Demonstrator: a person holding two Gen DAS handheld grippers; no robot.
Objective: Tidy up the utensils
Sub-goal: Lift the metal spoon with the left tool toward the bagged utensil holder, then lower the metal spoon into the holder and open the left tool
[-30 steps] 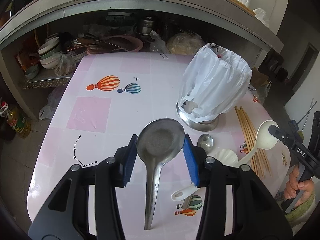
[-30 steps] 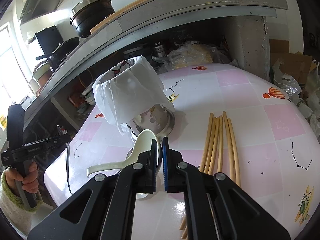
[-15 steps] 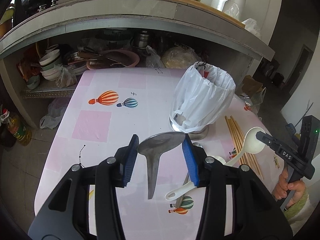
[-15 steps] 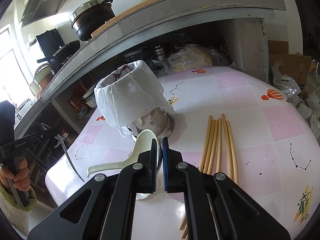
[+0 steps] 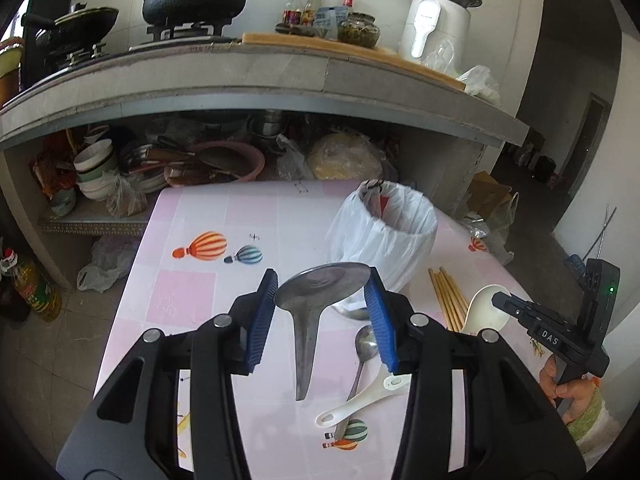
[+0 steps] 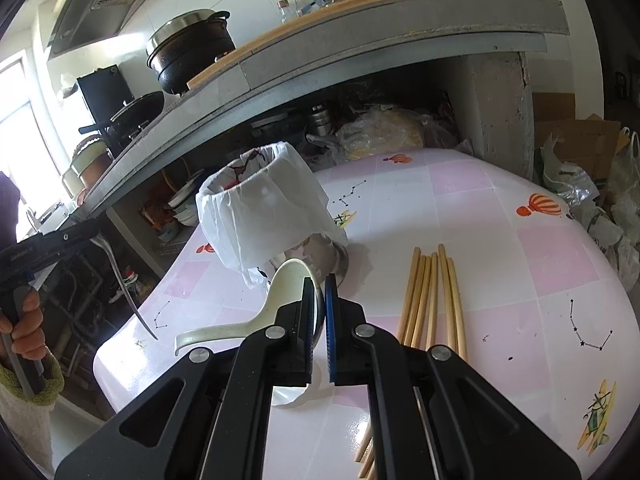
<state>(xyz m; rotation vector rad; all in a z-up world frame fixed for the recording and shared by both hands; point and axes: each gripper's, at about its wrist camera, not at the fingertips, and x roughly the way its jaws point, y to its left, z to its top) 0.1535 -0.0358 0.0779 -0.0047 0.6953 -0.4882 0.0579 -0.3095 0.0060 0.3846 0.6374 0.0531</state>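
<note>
My left gripper is shut on the bowl of a large metal ladle spoon, held in the air with its handle hanging down; it also shows in the right wrist view. My right gripper is shut on the rim of a cream ceramic soup spoon, seen from the left wrist too. The utensil holder, lined with a white plastic bag, stands on the pink table beyond both grippers. A small metal spoon, a white plastic spoon and several bamboo chopsticks lie on the table.
The pink balloon-print table stands against a concrete counter whose lower shelf holds bowls, plates and bags. Pots, bottles and an appliance stand on the counter. Plastic bags and cardboard lie on the floor at the right.
My left gripper has risen from the table with the metal ladle spoon, tilting its bowl towards level and nearing the holder. My right gripper has kept the cream spoon almost still.
</note>
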